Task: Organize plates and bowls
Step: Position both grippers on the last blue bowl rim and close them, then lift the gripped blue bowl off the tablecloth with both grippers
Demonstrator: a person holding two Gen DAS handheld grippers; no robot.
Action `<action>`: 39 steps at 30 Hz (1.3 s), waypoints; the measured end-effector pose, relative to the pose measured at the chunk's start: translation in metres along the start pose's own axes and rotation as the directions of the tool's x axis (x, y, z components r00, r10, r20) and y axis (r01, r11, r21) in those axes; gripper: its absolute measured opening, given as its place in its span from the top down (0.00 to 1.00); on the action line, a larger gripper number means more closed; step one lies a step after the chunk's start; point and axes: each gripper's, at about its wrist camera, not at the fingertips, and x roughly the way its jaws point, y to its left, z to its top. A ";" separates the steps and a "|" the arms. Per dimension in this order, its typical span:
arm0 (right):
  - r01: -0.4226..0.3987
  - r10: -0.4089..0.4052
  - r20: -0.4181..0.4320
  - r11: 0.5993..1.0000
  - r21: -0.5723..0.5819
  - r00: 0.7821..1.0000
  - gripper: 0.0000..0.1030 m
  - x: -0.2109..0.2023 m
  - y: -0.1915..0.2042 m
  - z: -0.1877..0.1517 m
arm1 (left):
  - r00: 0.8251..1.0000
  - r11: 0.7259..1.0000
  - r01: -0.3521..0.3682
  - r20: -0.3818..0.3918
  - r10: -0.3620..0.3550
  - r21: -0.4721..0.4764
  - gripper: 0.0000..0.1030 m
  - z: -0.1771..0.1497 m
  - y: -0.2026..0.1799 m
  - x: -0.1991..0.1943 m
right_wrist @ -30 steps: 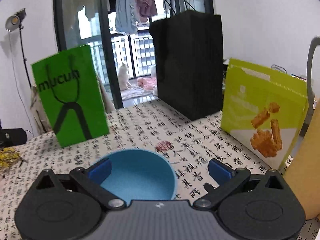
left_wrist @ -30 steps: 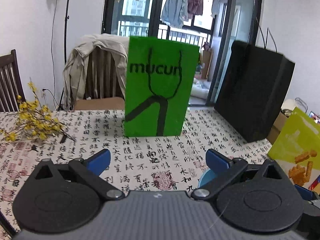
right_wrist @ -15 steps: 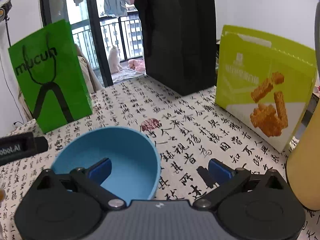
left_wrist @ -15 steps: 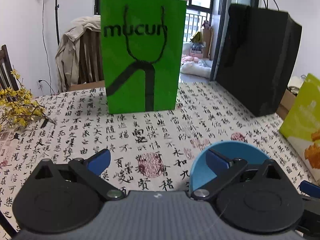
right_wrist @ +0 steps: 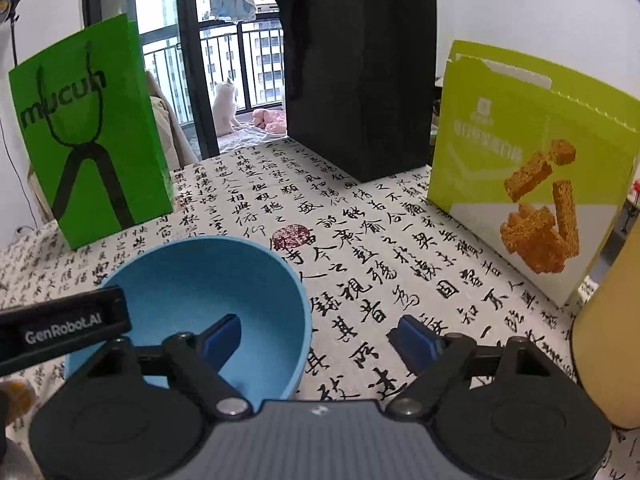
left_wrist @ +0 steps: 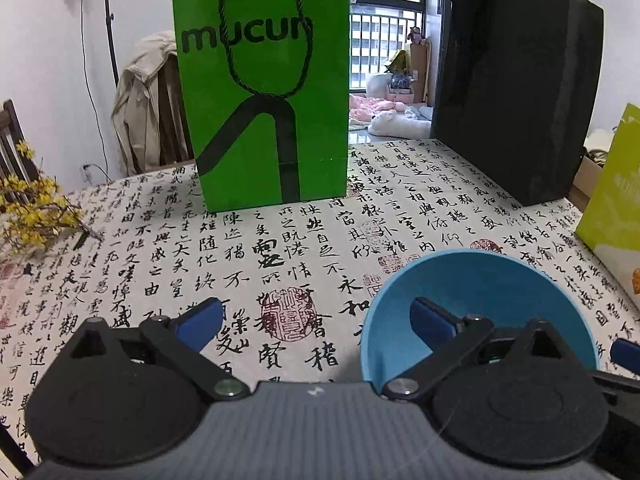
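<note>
A blue bowl (right_wrist: 192, 292) sits upright on the table (right_wrist: 360, 240), which is covered by a cloth printed with black calligraphy. The bowl is at the near edge of the scene, between the two grippers.

The right gripper (right_wrist: 320, 338) has its left finger (right_wrist: 220, 340) inside the bowl and its right finger outside, over the cloth, so the bowl's right wall stands between them. Its jaws have just been closing, but a clear gap remains on both sides of the wall; the grip is not yet made.

The left gripper (left_wrist: 316, 322) has its right finger (left_wrist: 432, 320) inside the bowl and its left finger over bare cloth; the bowl's left wall lies between them. Its jaws are spread wide and released.

At the far side stand a green paper bag (left_wrist: 264, 92) to the left and a black bag (left_wrist: 516, 84) to the right. A lime-green snack box (right_wrist: 532, 168) stands at the right edge. Yellow flowers (left_wrist: 32, 212) lie at the far left.
</note>
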 end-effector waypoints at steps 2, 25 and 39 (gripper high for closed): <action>-0.015 0.015 -0.008 1.000 0.002 1.000 0.26 0.002 -0.001 0.000 | 1.000 1.000 -0.002 0.002 0.002 0.014 0.09 -0.001 -0.004 0.000; -0.084 0.086 -0.084 0.996 0.017 0.993 0.80 0.015 0.000 -0.006 | 1.000 0.996 0.025 0.006 -0.025 0.086 0.84 -0.011 -0.027 0.000; -0.110 0.111 -0.078 0.994 0.023 0.991 0.89 0.015 0.000 -0.007 | 0.999 0.996 0.040 0.009 -0.041 0.080 0.85 -0.012 -0.024 0.000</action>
